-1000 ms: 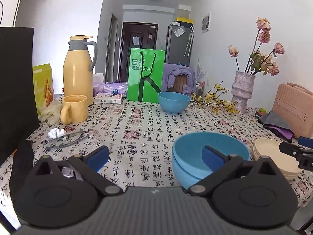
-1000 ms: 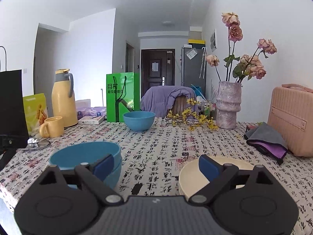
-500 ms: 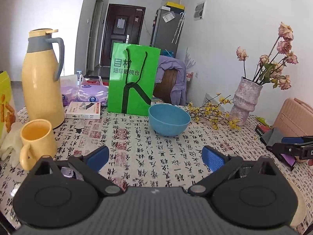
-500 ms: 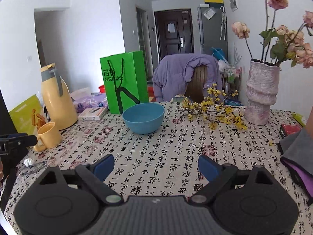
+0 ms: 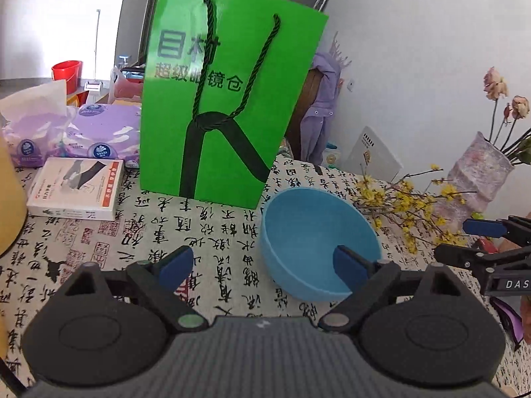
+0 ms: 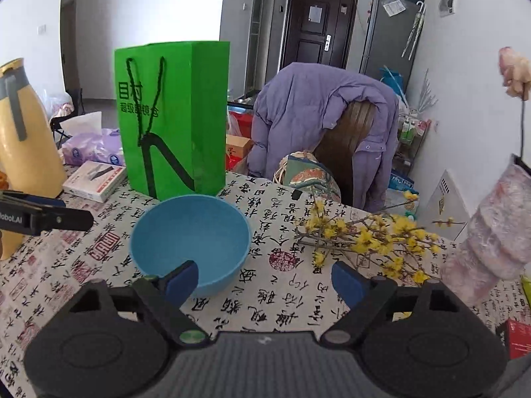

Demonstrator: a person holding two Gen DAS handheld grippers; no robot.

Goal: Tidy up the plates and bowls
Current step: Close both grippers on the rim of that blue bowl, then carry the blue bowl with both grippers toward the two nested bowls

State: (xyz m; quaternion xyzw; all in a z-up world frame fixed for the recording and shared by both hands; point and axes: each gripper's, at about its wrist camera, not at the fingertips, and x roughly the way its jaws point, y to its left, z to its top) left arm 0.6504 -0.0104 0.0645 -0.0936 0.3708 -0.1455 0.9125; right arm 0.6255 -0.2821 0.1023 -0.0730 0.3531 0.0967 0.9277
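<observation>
I see one blue bowl (image 5: 315,232) — empty, upright on the tabletop (image 5: 215,232) beside the green bag (image 5: 229,106). My left tool (image 5: 265,262) and right tool (image 6: 262,282) are both spread but closing — neither pinches anything.

A: Left wrist view — yellow jug (image 5: 8,205) cut by the left edge, only a slab of its side shows. Vase (image 5: 478,179) top runs off the right edge.

B: Right wrist view — blue bowl (image 6: 190,242) near rim hidden behind the right gripper's (image 6: 264,280) left pad. Left gripper (image 6: 46,219) enters from the left edge; its jaws can't be read here.

A: Small print on the white box (image 5: 78,189) — too small to tell.
</observation>
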